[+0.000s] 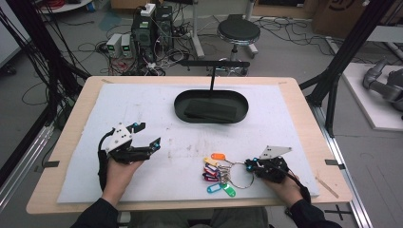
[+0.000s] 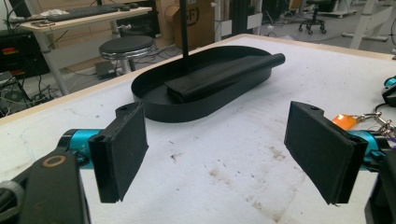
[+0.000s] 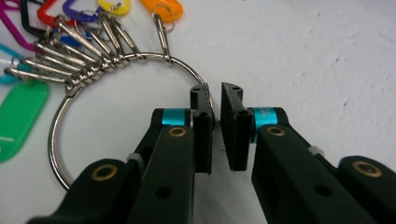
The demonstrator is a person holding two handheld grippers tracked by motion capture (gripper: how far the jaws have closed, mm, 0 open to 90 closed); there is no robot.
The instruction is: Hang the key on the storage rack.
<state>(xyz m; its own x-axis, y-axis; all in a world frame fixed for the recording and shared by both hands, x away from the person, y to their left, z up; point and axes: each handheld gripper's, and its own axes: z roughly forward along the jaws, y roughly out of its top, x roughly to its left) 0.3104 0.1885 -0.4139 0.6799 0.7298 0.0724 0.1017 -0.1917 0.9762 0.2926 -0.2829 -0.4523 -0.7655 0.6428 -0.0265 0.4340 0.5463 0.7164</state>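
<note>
A large metal key ring (image 1: 242, 182) lies on the white mat near the front edge, strung with several coloured key tags (image 1: 216, 173). My right gripper (image 1: 250, 165) is down at the ring's right side. In the right gripper view its jaws stand nearly together with the wire of the key ring (image 3: 60, 126) pinched between them, so my right gripper (image 3: 215, 130) is shut on it; a green tag (image 3: 18, 116) and an orange tag (image 3: 163, 9) fan out to the left. My left gripper (image 1: 148, 134) rests open over the mat's left side, and my left gripper (image 2: 217, 154) has nothing between its pads.
A black oval tray (image 1: 180, 107) holding a flat black block (image 1: 211, 110) sits at the mat's far middle, with a thin black post and crossbar (image 1: 214, 64) rising behind it. In the left gripper view the tray (image 2: 187, 112) lies ahead. Stool and cables stand beyond the table.
</note>
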